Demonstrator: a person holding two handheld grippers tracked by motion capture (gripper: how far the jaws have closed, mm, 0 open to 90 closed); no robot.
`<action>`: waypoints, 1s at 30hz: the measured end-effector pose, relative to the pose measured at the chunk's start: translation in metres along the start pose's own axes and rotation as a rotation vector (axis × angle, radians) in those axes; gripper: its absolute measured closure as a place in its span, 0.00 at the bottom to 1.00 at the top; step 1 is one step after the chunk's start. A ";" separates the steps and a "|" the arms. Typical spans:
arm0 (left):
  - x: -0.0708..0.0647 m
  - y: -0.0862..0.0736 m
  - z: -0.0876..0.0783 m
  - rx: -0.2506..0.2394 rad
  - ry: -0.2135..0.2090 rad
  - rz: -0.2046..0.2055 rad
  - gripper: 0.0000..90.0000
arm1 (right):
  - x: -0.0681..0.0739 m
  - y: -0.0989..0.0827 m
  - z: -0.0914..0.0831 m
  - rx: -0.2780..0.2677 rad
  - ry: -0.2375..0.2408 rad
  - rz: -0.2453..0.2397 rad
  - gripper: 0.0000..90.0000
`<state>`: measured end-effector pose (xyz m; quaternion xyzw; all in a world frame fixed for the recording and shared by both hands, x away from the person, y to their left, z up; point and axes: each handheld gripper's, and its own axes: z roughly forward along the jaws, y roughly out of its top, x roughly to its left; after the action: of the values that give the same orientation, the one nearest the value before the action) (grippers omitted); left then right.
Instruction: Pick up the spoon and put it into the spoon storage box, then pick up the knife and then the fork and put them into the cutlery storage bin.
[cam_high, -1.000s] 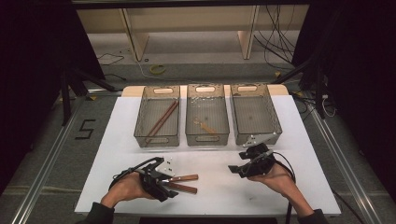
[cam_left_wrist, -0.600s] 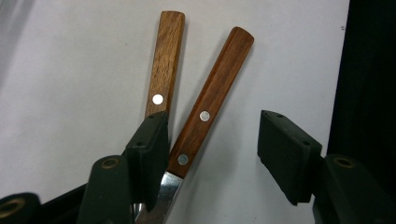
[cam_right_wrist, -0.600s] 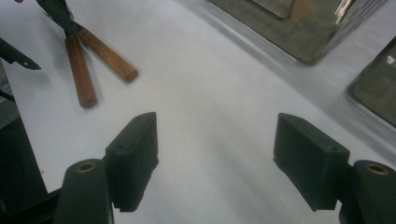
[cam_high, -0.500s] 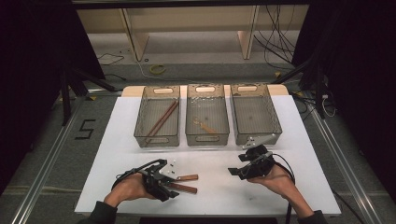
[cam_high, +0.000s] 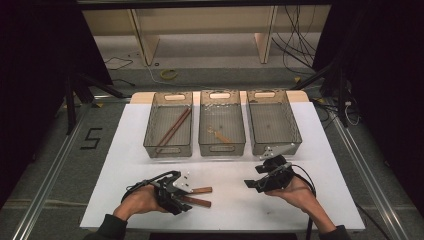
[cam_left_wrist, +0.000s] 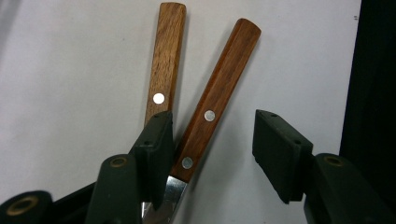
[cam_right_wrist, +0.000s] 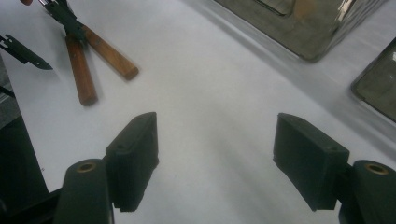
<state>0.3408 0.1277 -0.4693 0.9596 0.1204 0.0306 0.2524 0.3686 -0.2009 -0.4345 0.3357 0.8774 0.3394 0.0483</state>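
Observation:
Two knives with brown wooden handles lie on the white table at the front left, their handles spread in a V: one (cam_high: 202, 190) (cam_left_wrist: 166, 60), the other (cam_high: 199, 202) (cam_left_wrist: 217, 88). My left gripper (cam_high: 186, 194) (cam_left_wrist: 212, 135) is open over them. In the left gripper view its left jaw sits between the two handles, and the right-hand handle lies in the gap, close to that jaw. A bit of steel blade (cam_left_wrist: 163, 205) shows beneath. My right gripper (cam_high: 254, 177) (cam_right_wrist: 215, 140) hovers open over bare table at the front right, nothing between its jaws. In its view the knives (cam_right_wrist: 93, 56) lie farther off.
Three clear bins stand in a row at the back of the table: the left one (cam_high: 150, 142) holds brown chopsticks (cam_high: 172, 129), the middle one (cam_high: 222, 148) a small wooden piece (cam_high: 219, 134), the right one (cam_high: 292, 125) nothing that I can see. The table's front edge (cam_high: 225, 227) is close to both hands.

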 end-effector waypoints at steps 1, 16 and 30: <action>0.000 0.000 0.000 0.004 -0.003 0.002 0.53 | 0.000 0.000 0.000 0.001 0.000 0.000 0.35; 0.003 -0.003 0.003 0.090 0.003 0.000 0.60 | 0.001 0.001 0.002 0.008 0.010 -0.002 0.35; 0.012 -0.002 0.000 0.173 -0.012 0.032 0.69 | -0.001 0.000 0.002 0.013 0.010 0.002 0.36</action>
<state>0.3522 0.1322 -0.4697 0.9798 0.1059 0.0182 0.1687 0.3697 -0.2000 -0.4363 0.3353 0.8794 0.3354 0.0415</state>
